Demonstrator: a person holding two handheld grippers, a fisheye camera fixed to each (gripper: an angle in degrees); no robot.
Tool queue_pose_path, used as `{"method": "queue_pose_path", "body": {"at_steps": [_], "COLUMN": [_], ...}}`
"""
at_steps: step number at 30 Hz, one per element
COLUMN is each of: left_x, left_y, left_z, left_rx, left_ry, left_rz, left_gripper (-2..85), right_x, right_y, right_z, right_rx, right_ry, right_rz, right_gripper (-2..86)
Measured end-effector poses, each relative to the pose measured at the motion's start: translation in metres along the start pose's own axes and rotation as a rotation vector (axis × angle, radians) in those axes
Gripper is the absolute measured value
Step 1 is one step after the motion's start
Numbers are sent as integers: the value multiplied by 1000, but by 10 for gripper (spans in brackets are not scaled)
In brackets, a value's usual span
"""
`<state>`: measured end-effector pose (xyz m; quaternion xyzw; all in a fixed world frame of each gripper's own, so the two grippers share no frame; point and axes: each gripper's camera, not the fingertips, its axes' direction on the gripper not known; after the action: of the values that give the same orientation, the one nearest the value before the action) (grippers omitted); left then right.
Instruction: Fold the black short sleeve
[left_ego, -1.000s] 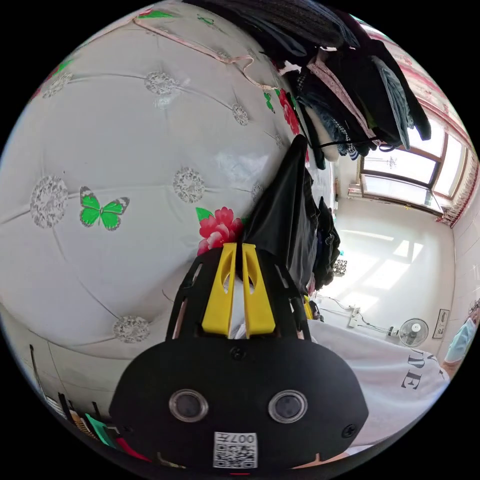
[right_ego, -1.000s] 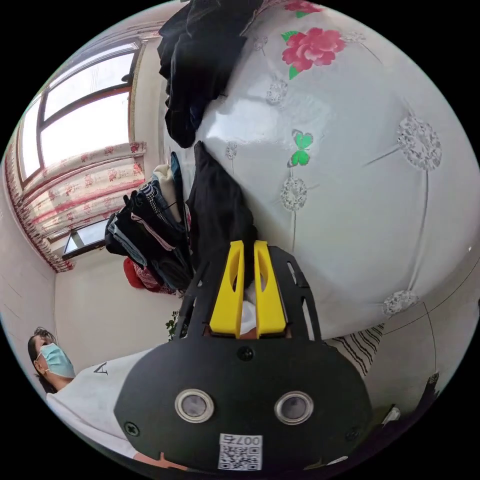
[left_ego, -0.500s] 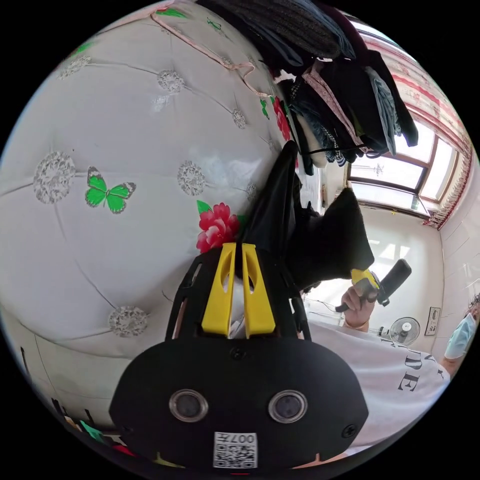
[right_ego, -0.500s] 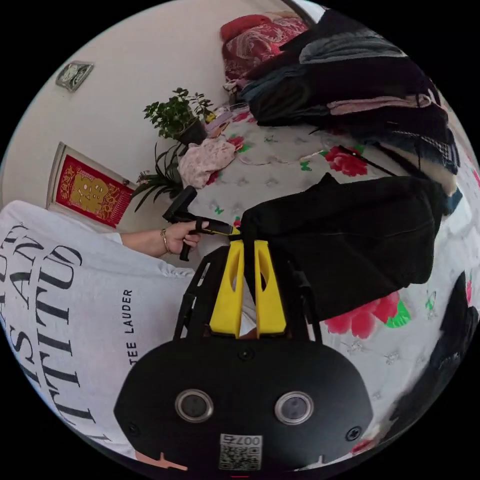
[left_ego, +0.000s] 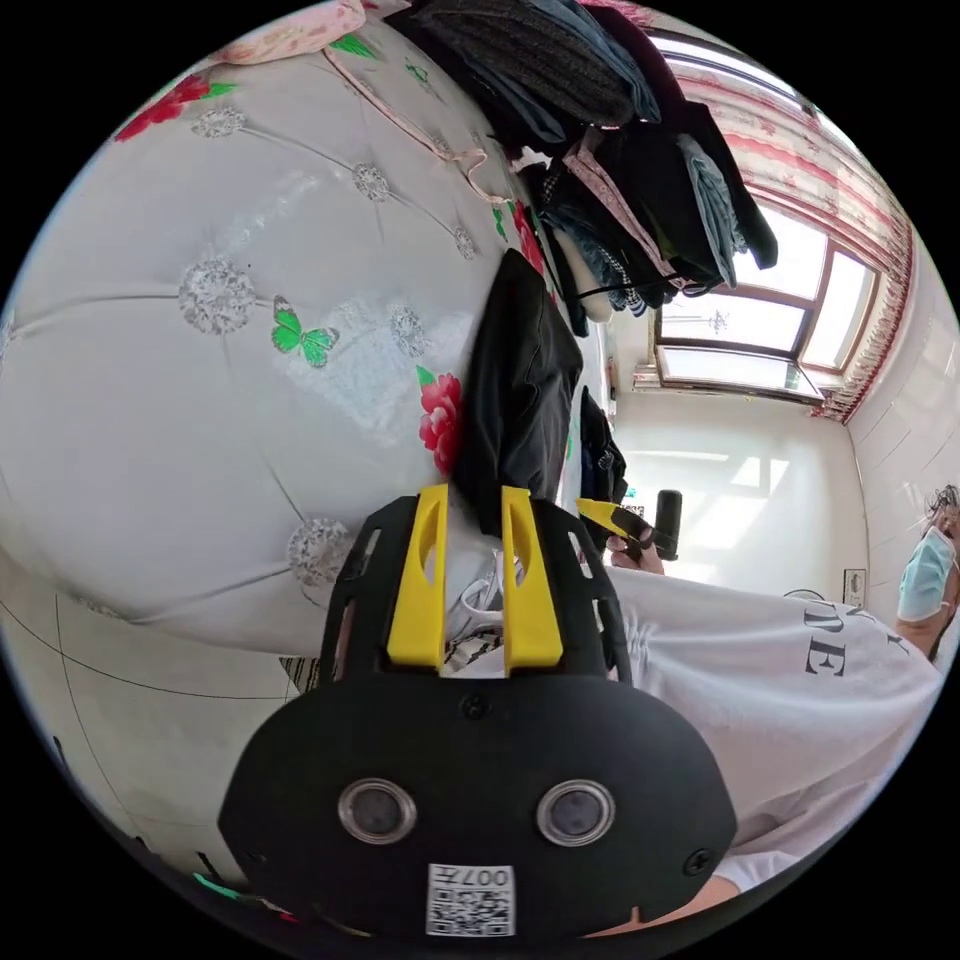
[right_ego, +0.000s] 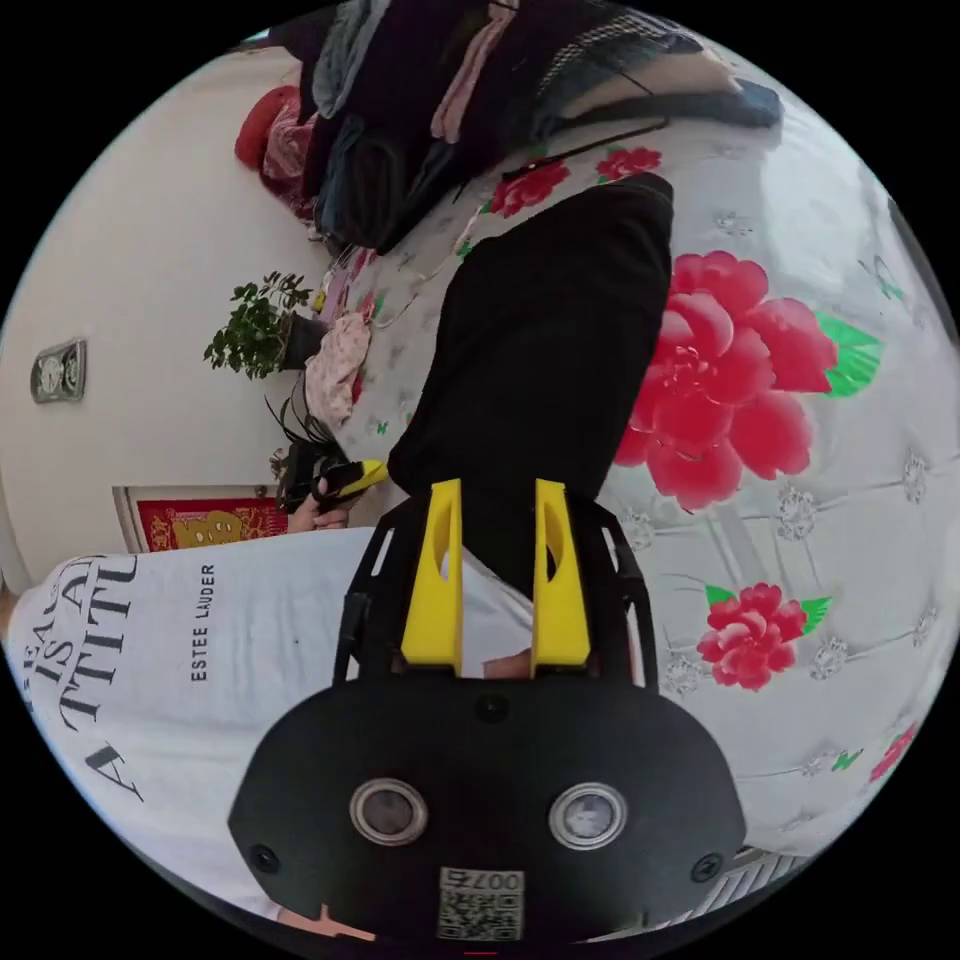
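The black short sleeve (left_ego: 520, 380) lies on the flowered white bed cover (left_ego: 200, 420) as a long narrow folded shape. In the right gripper view the black short sleeve (right_ego: 550, 330) stretches away from the jaws across the bed cover (right_ego: 850, 520). My left gripper (left_ego: 472, 492) is open, its jaws apart at the garment's near end, one edge of cloth just beyond the tips. My right gripper (right_ego: 497, 485) is open too, its tips at the other near corner. Each view also catches the other tool: the right gripper (left_ego: 625, 520) and the left gripper (right_ego: 345, 478), both hand-held.
A heap of dark clothes (left_ego: 620, 150) is piled on the bed beyond the garment, also the heap (right_ego: 450, 100). A pink garment (right_ego: 335, 365) and a potted plant (right_ego: 260, 320) sit at the bed's far side. The person's white shirt (left_ego: 780, 700) is close behind the grippers. A window (left_ego: 760, 330) lights the room.
Both grippers were shut on the black garment and held it up; now both have opened and the garment lies folded on the bed. Both cameras have swung.
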<state>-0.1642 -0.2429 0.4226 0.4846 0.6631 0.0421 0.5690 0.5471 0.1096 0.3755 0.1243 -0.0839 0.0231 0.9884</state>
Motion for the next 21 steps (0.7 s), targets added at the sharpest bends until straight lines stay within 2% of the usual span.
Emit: {"method": "queue_pose_path", "body": {"at_steps": [3,6,9,12,15,17,19,21], "left_x": [11,29,36,44,58,79,100,128], "left_y": [-4,-14,-21,-20,-22,-34,-51,-76], "left_z": [14,38,60,58,37,17,8,4], "left_rx": [-61,-155,-241,-243,-210,-173,-169,-172], "left_ry": [12,6,-75,-63,50,147,176,178], "left_rz": [57,121,76,67,57,72,105,167], "left_gripper": [119,120,65,43,38,36,35,36], "right_x": [40,50,50,46,39,43,56,63], "right_y": [22,18,5,-6,-10,-13,-20,-31], "right_z": [-3,19,51,59,32,9,-23,-44], "right_rx": [32,-48,-174,-266,-237,-187,-84,-1], "right_ry": [-73,-109,-147,-152,-191,-294,-488,-593], "right_rz": [132,135,97,48,-19,-19,10,20], "right_gripper": [81,79,64,38,17,10,6,5]}}
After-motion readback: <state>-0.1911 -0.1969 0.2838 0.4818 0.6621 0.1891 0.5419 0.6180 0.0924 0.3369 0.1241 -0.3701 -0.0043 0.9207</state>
